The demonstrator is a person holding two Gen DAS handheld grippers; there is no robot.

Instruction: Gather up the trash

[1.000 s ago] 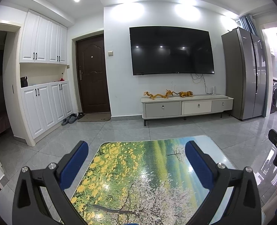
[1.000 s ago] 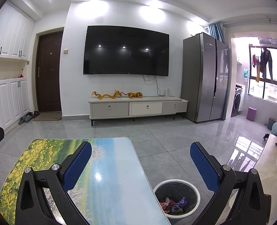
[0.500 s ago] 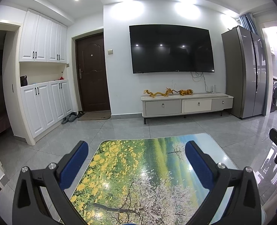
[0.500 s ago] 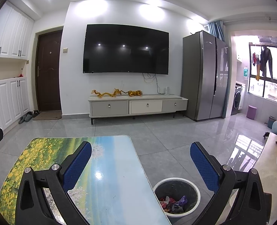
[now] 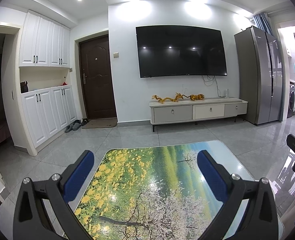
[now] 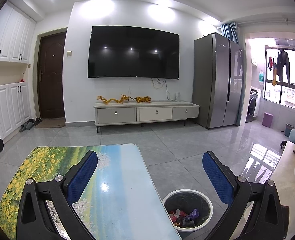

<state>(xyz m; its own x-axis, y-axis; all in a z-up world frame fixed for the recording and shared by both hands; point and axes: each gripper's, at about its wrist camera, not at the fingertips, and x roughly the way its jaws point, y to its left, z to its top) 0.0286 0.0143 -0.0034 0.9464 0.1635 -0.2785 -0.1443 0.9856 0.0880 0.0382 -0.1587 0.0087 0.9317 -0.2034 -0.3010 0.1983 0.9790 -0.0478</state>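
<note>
Trash, a heap of crumpled coloured wrappers point(image 6: 182, 217), sits at the bottom of the round white-rimmed, dark-lined bin point(image 6: 187, 193) on the grey tiled floor, just beside the right edge of the glossy low table printed with a flower-meadow scene point(image 6: 117, 180). No loose litter shows on the tabletop, so collection looks about finished; next comes a scan for anything missed. Right gripper point(image 6: 149, 167), blue pads spread wide and empty, hangs above the table edge, with the bin below its right finger. Left gripper point(image 5: 145, 168), likewise spread and empty, hovers over the table.
</note>
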